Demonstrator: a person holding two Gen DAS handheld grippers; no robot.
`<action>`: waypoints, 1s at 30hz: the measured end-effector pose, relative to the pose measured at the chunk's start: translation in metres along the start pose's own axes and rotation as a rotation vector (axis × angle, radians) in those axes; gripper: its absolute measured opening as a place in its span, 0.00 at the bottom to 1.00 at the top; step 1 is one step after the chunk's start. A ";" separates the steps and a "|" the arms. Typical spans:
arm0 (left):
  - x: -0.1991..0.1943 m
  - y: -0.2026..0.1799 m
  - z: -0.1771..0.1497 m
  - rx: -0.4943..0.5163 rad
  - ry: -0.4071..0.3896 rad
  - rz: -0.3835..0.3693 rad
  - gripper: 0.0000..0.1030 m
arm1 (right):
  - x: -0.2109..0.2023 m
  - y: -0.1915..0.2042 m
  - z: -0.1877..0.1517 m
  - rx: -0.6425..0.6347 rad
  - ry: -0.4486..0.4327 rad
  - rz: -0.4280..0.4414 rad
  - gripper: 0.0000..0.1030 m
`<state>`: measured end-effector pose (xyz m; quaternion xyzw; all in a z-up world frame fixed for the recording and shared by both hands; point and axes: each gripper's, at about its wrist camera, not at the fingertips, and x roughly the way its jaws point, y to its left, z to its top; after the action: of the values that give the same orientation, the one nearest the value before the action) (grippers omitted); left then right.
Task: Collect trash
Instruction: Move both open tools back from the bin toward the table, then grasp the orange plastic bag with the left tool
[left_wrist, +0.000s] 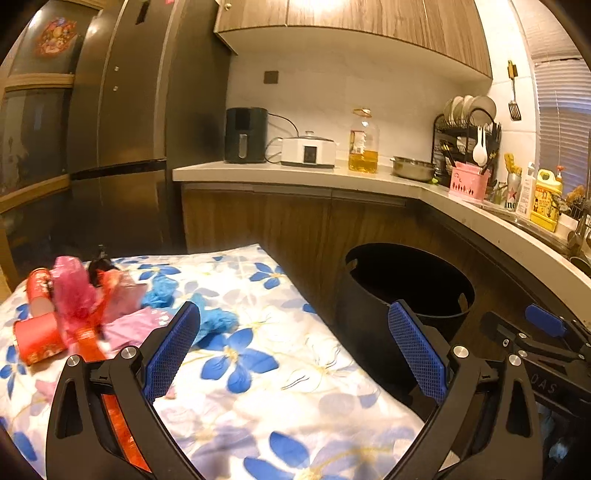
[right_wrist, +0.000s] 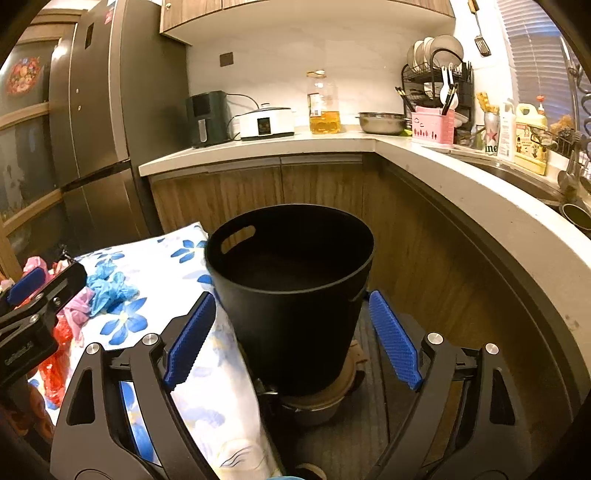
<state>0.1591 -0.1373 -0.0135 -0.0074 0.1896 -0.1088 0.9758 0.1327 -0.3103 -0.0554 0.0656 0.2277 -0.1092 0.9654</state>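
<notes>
My left gripper (left_wrist: 295, 347) hangs wide open over the floral cloth (left_wrist: 258, 369), empty — my right gripper (right_wrist: 291, 339), equally wide, flanks the black bin (right_wrist: 291, 295), holding nothing

Your trash pile (left_wrist: 74, 306) lies on the cloth-covered table (left_wrist: 258, 369), at its far left. The bin (right_wrist: 291, 295) stands just right of that table, before the counter cabinets (right_wrist: 258, 188). Behind, on the counter (left_wrist: 295, 173), the air fryer (left_wrist: 245, 134) sits left of the cooker (left_wrist: 308, 149) and oil bottle (left_wrist: 364, 142).
</notes>
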 end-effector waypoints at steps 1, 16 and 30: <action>-0.006 0.004 -0.001 -0.005 -0.005 0.004 0.95 | -0.004 0.003 -0.001 -0.001 -0.003 0.001 0.83; -0.064 0.054 -0.021 -0.052 -0.039 0.099 0.95 | -0.045 0.039 -0.018 -0.028 -0.045 0.025 0.87; -0.079 0.115 -0.069 -0.085 -0.021 0.185 0.94 | -0.050 0.091 -0.047 -0.068 -0.080 0.123 0.87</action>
<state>0.0861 -0.0065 -0.0551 -0.0322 0.1835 -0.0101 0.9824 0.0911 -0.2050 -0.0676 0.0423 0.1883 -0.0447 0.9802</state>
